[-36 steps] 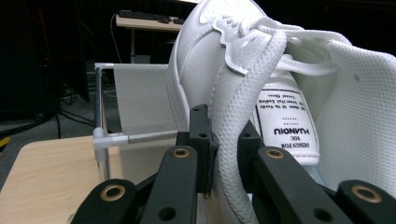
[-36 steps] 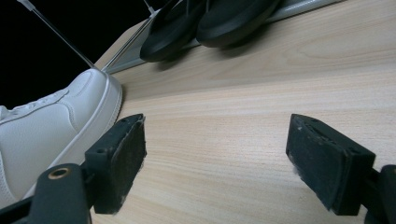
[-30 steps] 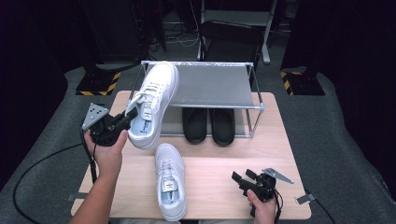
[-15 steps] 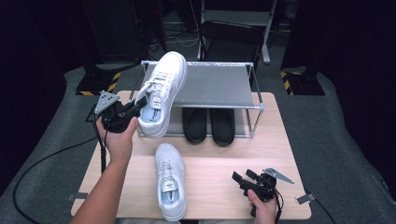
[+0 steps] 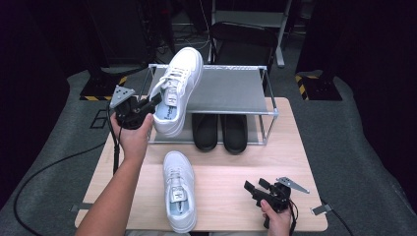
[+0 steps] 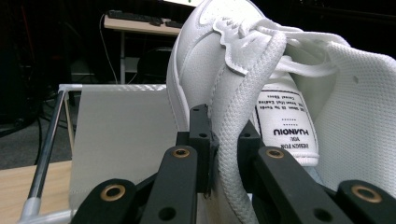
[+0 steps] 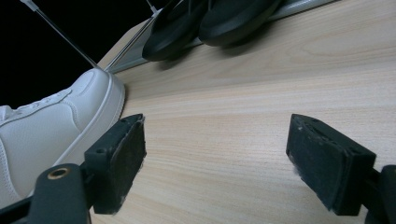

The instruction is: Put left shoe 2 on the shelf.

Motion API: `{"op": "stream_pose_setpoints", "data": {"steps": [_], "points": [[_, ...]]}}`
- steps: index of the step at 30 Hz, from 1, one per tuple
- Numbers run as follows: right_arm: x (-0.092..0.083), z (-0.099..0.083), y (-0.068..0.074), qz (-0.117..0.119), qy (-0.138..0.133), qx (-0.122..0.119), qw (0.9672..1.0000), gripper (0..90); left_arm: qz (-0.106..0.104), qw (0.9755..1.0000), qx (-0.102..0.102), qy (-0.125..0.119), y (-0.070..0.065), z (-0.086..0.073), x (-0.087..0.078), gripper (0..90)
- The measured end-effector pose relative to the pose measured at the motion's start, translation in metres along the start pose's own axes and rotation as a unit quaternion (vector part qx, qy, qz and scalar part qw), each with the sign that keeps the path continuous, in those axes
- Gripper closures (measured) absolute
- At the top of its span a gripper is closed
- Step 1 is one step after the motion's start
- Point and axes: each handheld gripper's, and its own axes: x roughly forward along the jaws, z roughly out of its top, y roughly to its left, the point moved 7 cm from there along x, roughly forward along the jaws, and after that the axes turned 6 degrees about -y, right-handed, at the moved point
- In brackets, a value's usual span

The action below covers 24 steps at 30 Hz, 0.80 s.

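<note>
My left gripper (image 5: 150,105) clamps the collar of the white sneaker (image 5: 177,88), which extends toward one o'clock over the rack (image 5: 231,91) shelf's left edge. My right gripper (image 5: 256,189) rests empty, jaws wide.

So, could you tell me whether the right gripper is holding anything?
No, the right gripper has its jaws wide apart over bare table.

Dark room, grey carpet floor (image 5: 364,162).
Wooden table (image 5: 236,172) lit from above; black chair (image 5: 241,42) behind, yellow-black hazard tape (image 5: 101,91) on floor, desk (image 6: 135,23) at back.
</note>
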Motion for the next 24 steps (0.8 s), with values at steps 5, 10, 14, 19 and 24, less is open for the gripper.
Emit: {"op": "stream_pose_setpoints", "data": {"steps": [5, 10, 14, 19, 24], "points": [[0.000, 0.000, 0.000, 0.001, 0.000, 0.002, 1.0000, 19.5, 0.002, 1.0000, 0.002, -0.003, -0.001, 0.004, 0.009, 82.2], [0.000, 0.000, -0.001, 0.000, 0.000, 0.001, 1.0000, 19.6, 0.004, 0.9999, 0.003, -0.010, -0.002, 0.010, 0.018, 82.2], [0.000, 0.000, -0.001, -0.001, 0.001, 0.006, 1.0000, 19.8, 0.003, 0.9999, 0.002, -0.016, -0.003, 0.015, 0.023, 82.2], [-0.001, -0.001, -0.001, -0.001, 0.003, 0.008, 1.0000, 19.8, 0.001, 0.9998, 0.002, -0.022, -0.004, 0.018, 0.029, 82.2], [-0.002, -0.001, -0.002, 0.000, 0.001, 0.008, 1.0000, 20.0, 0.001, 0.9998, 0.007, -0.018, -0.005, 0.017, 0.034, 82.2]]}}
